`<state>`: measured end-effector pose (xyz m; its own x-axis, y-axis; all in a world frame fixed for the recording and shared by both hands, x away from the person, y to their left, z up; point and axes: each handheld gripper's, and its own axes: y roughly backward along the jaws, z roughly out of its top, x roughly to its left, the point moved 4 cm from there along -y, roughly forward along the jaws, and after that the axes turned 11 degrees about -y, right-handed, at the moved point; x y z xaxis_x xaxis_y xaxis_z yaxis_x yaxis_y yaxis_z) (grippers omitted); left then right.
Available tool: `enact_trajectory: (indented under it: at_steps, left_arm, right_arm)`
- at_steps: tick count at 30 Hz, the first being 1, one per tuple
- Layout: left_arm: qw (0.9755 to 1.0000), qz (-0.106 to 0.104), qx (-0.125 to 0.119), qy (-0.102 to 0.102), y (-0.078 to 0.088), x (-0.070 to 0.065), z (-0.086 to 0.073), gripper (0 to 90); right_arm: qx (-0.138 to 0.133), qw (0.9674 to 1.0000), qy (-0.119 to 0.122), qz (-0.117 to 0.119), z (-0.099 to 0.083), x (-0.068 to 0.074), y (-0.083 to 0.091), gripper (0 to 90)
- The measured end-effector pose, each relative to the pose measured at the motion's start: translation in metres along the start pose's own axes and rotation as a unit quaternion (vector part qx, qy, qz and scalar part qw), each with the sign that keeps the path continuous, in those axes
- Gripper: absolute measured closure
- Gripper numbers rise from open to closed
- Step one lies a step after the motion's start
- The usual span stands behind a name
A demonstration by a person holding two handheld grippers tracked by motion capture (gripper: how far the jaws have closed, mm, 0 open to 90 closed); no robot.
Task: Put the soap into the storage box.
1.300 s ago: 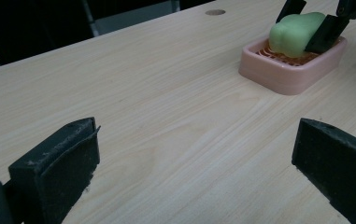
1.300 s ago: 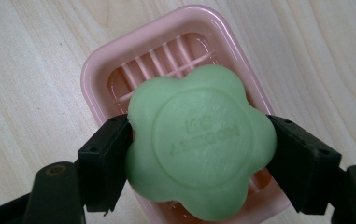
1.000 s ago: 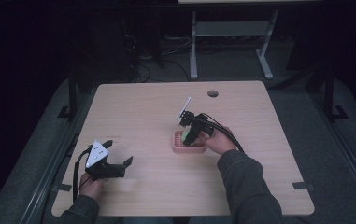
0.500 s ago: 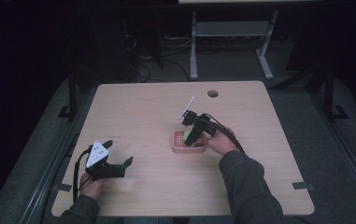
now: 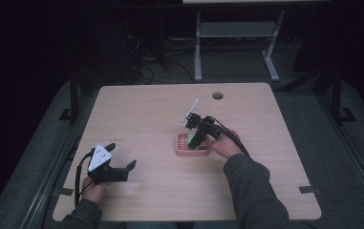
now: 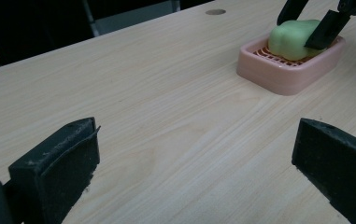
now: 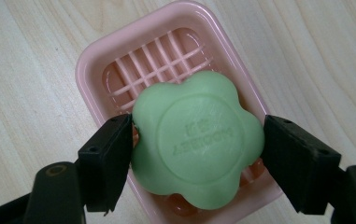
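Observation:
A green flower-shaped soap lies tilted in a pink slatted soap dish near the middle of the table. My right gripper points down over the dish, and its two black jaws press the soap's left and right edges. In the high view the right gripper is over the dish. The left gripper view has the soap and dish at far right. My left gripper rests low at the table's front left with jaws wide apart and nothing between them.
A light wood table has a round cable hole at the far side. A white stick-like part rises from the right gripper. Dark floor and a metal stand lie beyond the table.
The right hand has shifted very slightly over the dish. The left gripper has stayed where it was.

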<state>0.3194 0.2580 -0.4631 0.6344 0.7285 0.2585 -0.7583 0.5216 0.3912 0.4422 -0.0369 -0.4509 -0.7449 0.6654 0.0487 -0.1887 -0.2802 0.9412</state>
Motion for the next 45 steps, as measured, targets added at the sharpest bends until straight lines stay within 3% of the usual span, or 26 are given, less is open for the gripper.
enact_trajectory:
  at_steps: [20, 45]
  left_arm:
    - [1.0, 0.0, 0.002, -0.001, 0.0, -0.001, 0.0, 0.2]
    - [1.0, -0.002, 0.006, -0.004, 0.0, -0.001, -0.001, 0.2]
  right_arm:
    - [-0.043, 0.9986, -0.021, 0.023, -0.003, -0.004, 0.021, 25.4]
    - [-0.059, 0.9973, -0.035, 0.027, -0.023, -0.009, 0.042, 25.2]
